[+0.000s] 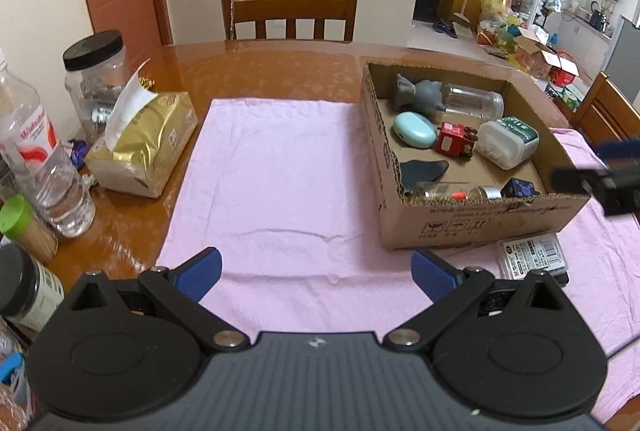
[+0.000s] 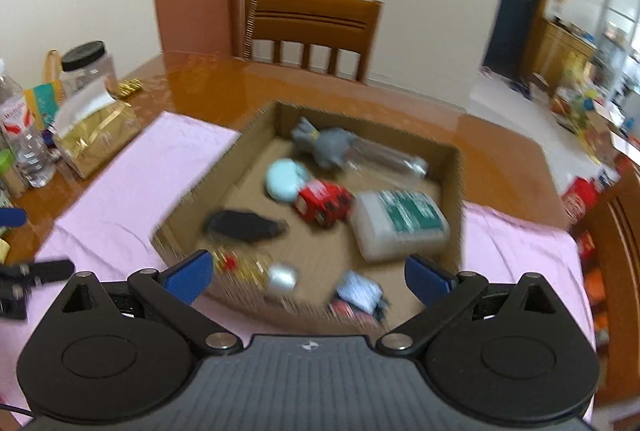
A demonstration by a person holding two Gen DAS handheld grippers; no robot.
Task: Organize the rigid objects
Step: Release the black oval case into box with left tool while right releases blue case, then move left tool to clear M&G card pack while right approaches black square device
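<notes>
A cardboard box [image 1: 480, 217] sits on the pink towel [image 1: 280, 171] at the right. It holds a grey toy [image 1: 420, 93], a clear jar [image 1: 474, 103], a light blue case [image 1: 414, 129], a red toy car [image 1: 456, 139], a white tub with a green label [image 1: 508, 141], a black piece [image 1: 424, 171], a small silver-capped bottle [image 1: 456, 191] and a blue patterned cube [image 1: 518, 187]. My left gripper [image 1: 316, 273] is open over bare towel, left of the box. My right gripper [image 2: 308, 277] is open, with nothing between its pads, above the box's [image 2: 360, 127] near wall; the blurred cube [image 2: 358, 289] lies just below it.
A flat clear packet [image 1: 532, 255] lies on the towel in front of the box. A gold tissue pack [image 1: 140, 139], a water bottle [image 1: 40, 159], a black-lidded jar [image 1: 96, 71] and smaller containers crowd the table's left side. A wooden chair [image 1: 288, 3] stands behind the table.
</notes>
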